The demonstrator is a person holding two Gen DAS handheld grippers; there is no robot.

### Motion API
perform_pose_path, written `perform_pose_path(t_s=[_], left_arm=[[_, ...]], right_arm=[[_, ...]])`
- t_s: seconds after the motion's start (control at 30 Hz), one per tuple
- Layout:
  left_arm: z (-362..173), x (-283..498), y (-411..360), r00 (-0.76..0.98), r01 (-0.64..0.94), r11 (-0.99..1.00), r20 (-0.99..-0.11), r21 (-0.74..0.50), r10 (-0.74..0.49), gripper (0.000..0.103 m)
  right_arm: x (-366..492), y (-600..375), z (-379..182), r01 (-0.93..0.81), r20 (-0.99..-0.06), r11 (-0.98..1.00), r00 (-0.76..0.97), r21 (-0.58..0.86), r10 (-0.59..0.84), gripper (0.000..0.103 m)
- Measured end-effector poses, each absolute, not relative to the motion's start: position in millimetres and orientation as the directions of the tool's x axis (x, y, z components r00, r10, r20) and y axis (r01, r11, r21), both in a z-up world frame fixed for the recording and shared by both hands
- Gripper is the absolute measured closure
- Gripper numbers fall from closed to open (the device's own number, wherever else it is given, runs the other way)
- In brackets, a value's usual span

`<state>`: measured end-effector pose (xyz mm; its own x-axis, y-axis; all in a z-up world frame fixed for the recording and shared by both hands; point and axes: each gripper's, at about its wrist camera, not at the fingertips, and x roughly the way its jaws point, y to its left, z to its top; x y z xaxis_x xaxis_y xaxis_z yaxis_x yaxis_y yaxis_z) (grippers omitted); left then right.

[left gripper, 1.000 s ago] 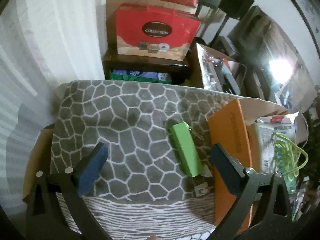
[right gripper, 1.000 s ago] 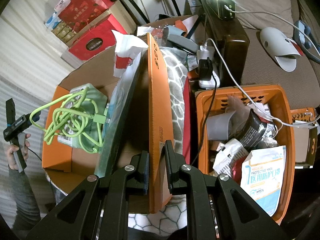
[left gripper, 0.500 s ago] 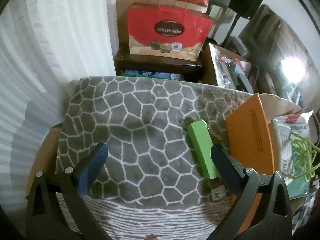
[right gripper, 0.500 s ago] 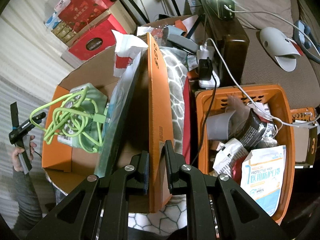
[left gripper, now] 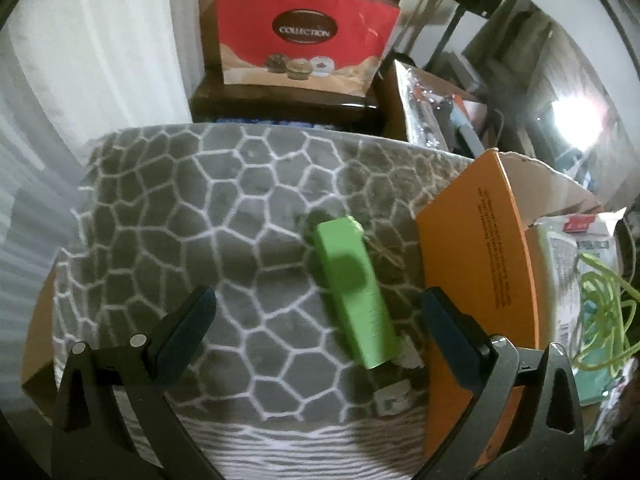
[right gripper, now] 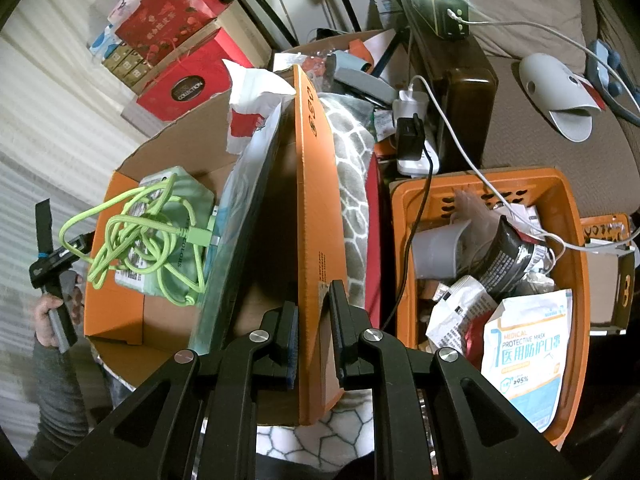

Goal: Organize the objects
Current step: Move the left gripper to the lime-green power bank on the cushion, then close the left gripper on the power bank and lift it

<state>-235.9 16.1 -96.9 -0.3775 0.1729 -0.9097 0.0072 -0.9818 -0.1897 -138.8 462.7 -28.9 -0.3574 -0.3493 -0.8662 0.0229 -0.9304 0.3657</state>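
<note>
My left gripper [left gripper: 316, 320] hangs with its jaws spread wide above a grey blanket [left gripper: 200, 220] with a white honeycomb pattern, and nothing sits between the pads. A green block [left gripper: 352, 292] lies on the blanket, a little right of the midline between the two fingers, touching neither; its long axis runs away from me, tilted slightly left at the far end. Just beside it on the right stands the orange flap [left gripper: 480, 272] of a cardboard box. A small grey plug [left gripper: 394, 398] lies on the blanket near the block's near end. My right gripper [right gripper: 314, 328] has its jaws pressed together on that same flap [right gripper: 316, 208], pinching its edge so the panel stands upright. On one side of the flap, inside the box [right gripper: 116, 280], a tangled green cable [right gripper: 136, 236] rests on a pale green packet [right gripper: 180, 200]; on the other side the blanket [right gripper: 352, 184] shows. Further right sits an orange basket [right gripper: 576, 280] crammed with packets, a mask pack [right gripper: 524, 356] at its near end. At the far left of the right view I see a hand [right gripper: 48, 312] holding the other tool. A red bag [left gripper: 304, 36] stands behind the blanket.
</note>
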Motion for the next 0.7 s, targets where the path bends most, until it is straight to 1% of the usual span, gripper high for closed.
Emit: perform_pose_path(t_s=[0.07, 0.13, 0.17, 0.2, 0.23, 0.27, 0.4, 0.47, 0.57, 0.6, 0.67, 0.7], left_arm=[[-100.4, -238.1, 18.1, -0.378, 0.019, -0.981, -0.910, -0.193, 0.172, 0.005], [-104.7, -240.7, 18.5, -0.371, 0.031, -0.978, -0.911, -0.208, 0.182, 0.014], [-106.8, -241.5, 18.2, -0.368, 0.039, -0.976, -0.911, -0.216, 0.187, 0.017], [-109.1, -242.5, 17.9, -0.364, 0.048, -0.974, -0.912, -0.222, 0.190, 0.022], [-112.1, -243.9, 17.7, -0.358, 0.056, -0.971, -0.913, -0.231, 0.197, 0.025], [-115.1, -245.1, 17.8, -0.350, 0.060, -0.968, -0.913, -0.244, 0.209, 0.026], [-123.5, -247.9, 17.5, -0.338, 0.081, -0.955, -0.909, -0.285, 0.243, 0.038], [-126.2, -248.8, 19.3, -0.334, 0.079, -0.957, -0.912, -0.280, 0.239, 0.039], [-127.9, -248.8, 20.5, -0.344, 0.077, -0.963, -0.914, -0.257, 0.216, 0.047], [-127.6, -249.1, 20.4, -0.348, 0.076, -0.966, -0.914, -0.249, 0.208, 0.051], [-126.6, -249.1, 20.0, -0.351, 0.062, -0.961, -0.907, -0.270, 0.232, 0.064], [-125.4, -249.4, 20.6, -0.348, 0.053, -0.956, -0.902, -0.290, 0.255, 0.074]], right_arm=[[-138.0, 464.7, -30.1, 0.022, -0.867, -0.931, -0.356, 0.365, -0.348, 0.091], [-137.5, 465.2, -31.0, 0.020, -0.867, -0.931, -0.356, 0.365, -0.348, 0.091], [-137.2, 465.7, -31.2, 0.021, -0.867, -0.931, -0.356, 0.365, -0.348, 0.091], [-137.5, 465.2, -31.0, 0.021, -0.867, -0.931, -0.356, 0.365, -0.348, 0.091], [-137.6, 465.1, -30.9, 0.021, -0.867, -0.930, -0.356, 0.366, -0.349, 0.091], [-137.3, 465.5, -31.0, 0.021, -0.867, -0.930, -0.356, 0.366, -0.349, 0.091], [-137.6, 464.9, -30.8, 0.020, -0.867, -0.931, -0.355, 0.365, -0.348, 0.091], [-137.3, 465.2, -30.9, 0.021, -0.868, -0.931, -0.355, 0.364, -0.347, 0.091], [-137.3, 465.4, -30.9, 0.021, -0.868, -0.931, -0.355, 0.364, -0.347, 0.091], [-137.5, 465.0, -30.7, 0.021, -0.868, -0.931, -0.355, 0.365, -0.348, 0.091], [-137.3, 465.2, -30.8, 0.021, -0.867, -0.931, -0.356, 0.365, -0.348, 0.091], [-137.6, 464.9, -30.6, 0.021, -0.868, -0.931, -0.356, 0.364, -0.347, 0.091]])
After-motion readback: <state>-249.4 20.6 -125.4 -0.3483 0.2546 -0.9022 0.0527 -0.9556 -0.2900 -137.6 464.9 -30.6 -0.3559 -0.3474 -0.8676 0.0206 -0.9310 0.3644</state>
